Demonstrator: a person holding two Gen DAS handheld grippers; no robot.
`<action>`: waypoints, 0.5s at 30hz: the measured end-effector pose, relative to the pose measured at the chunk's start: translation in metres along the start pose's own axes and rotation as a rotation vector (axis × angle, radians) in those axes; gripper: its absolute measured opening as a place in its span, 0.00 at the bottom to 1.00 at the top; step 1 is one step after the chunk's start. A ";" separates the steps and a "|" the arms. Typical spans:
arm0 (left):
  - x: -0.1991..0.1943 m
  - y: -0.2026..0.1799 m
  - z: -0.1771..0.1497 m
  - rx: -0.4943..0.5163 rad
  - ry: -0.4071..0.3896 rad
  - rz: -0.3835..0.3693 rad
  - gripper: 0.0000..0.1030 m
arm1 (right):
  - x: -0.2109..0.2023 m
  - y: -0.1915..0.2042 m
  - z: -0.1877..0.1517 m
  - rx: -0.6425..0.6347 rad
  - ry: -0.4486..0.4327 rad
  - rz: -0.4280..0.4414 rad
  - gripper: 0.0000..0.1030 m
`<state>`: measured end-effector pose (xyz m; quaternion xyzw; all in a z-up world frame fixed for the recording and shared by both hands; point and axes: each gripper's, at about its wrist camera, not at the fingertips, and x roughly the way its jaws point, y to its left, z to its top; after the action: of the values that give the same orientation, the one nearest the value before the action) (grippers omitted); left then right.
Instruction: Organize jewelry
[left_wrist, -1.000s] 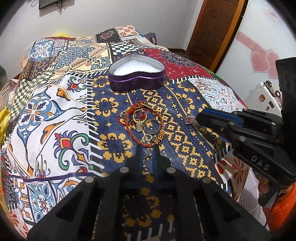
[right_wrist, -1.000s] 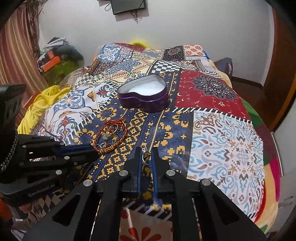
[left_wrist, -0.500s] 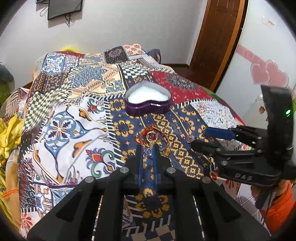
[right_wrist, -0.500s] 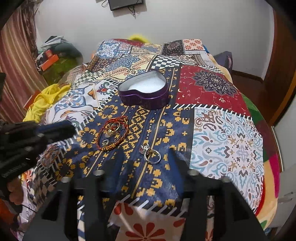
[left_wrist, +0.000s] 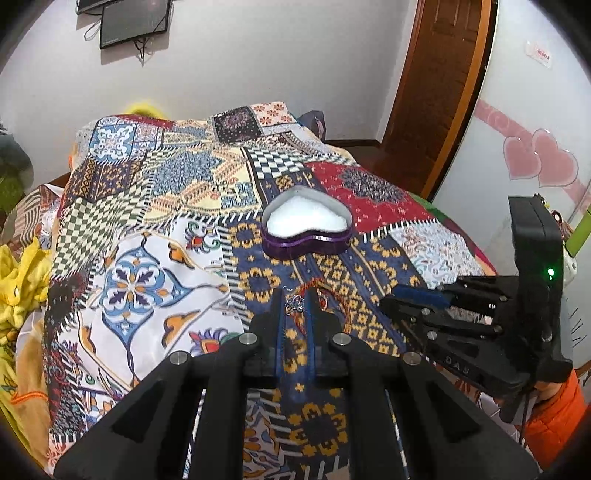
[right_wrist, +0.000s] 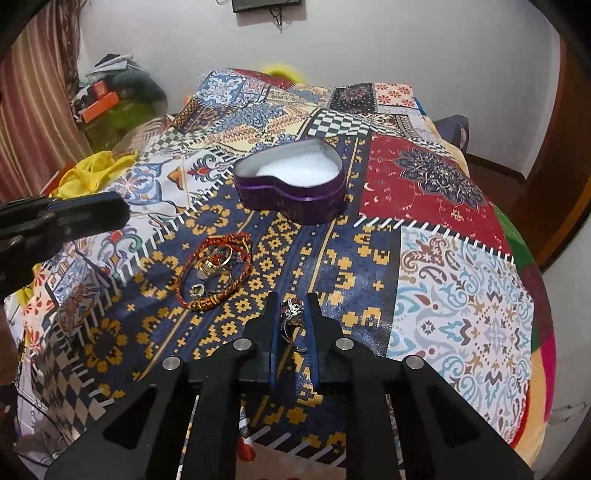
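From the left wrist view, most of the jewelry pile (left_wrist: 328, 295) on the patchwork bedspread (left_wrist: 147, 258) is hidden behind the left gripper (left_wrist: 295, 304), and the small silvery piece (left_wrist: 294, 303) pinched between its nearly closed fingertips is too small and blurred to name. The right gripper (right_wrist: 292, 314) is closing, its jaws narrowed around a silver ring (right_wrist: 291, 319) that lies on the bedspread nearer the camera than the heart-shaped purple tin (right_wrist: 291, 182); whether the pads already press on it is hard to tell. The tin stands open with white padding inside, beyond the pile of red cord bracelets and gold rings (right_wrist: 216, 269), well apart from both grippers.
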<state>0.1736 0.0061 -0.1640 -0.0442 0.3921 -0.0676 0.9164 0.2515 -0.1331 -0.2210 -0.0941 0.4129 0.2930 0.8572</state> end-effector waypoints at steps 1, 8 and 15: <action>-0.001 0.000 0.003 0.001 -0.009 0.001 0.08 | -0.003 0.000 0.001 0.003 -0.009 0.000 0.11; -0.005 0.000 0.023 0.006 -0.056 0.003 0.08 | -0.016 -0.005 0.010 0.021 -0.060 -0.001 0.11; 0.000 0.000 0.046 0.021 -0.087 -0.005 0.08 | -0.026 -0.011 0.032 0.045 -0.124 -0.003 0.11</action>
<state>0.2069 0.0071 -0.1316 -0.0383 0.3510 -0.0719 0.9328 0.2662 -0.1401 -0.1817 -0.0569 0.3653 0.2876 0.8835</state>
